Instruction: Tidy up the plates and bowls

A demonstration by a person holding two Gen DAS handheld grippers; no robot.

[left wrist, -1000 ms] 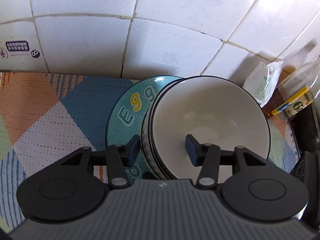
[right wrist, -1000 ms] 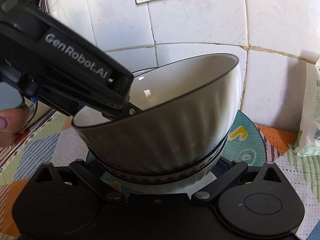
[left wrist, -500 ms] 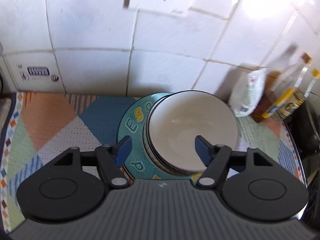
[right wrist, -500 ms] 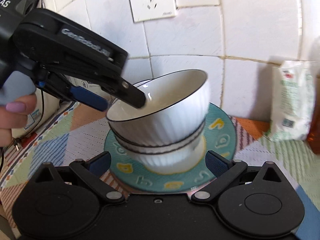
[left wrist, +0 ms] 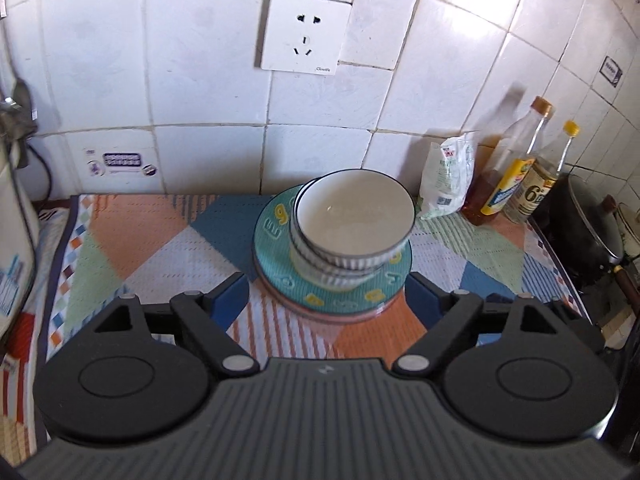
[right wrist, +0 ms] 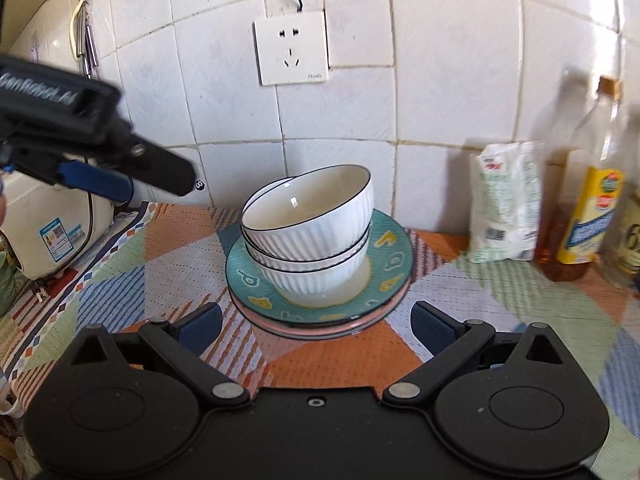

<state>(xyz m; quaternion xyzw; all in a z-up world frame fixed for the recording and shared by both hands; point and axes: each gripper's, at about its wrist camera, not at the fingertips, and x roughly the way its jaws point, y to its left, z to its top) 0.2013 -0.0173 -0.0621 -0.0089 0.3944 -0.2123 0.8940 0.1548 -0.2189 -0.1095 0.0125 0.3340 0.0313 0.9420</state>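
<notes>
A: So, where do the bowls [right wrist: 308, 236] sit?

B: Nested in a stack on the plates [right wrist: 320, 300], mid-bench [left wrist: 168, 256], near the tiled wall. The top bowl tilts.

A: And the tongs?

B: The left tongs [left wrist: 326, 300] have just been opening, nothing between them. The right tongs [right wrist: 316, 326] stand wide, empty, short of the stack.

A: How would they handle?

B: Glazed ceramic, probably: stiff, slick, breakable, fairly heavy stacked. Best pinched across a rim, one wall between the pads; the ribbed outside should help.
</notes>
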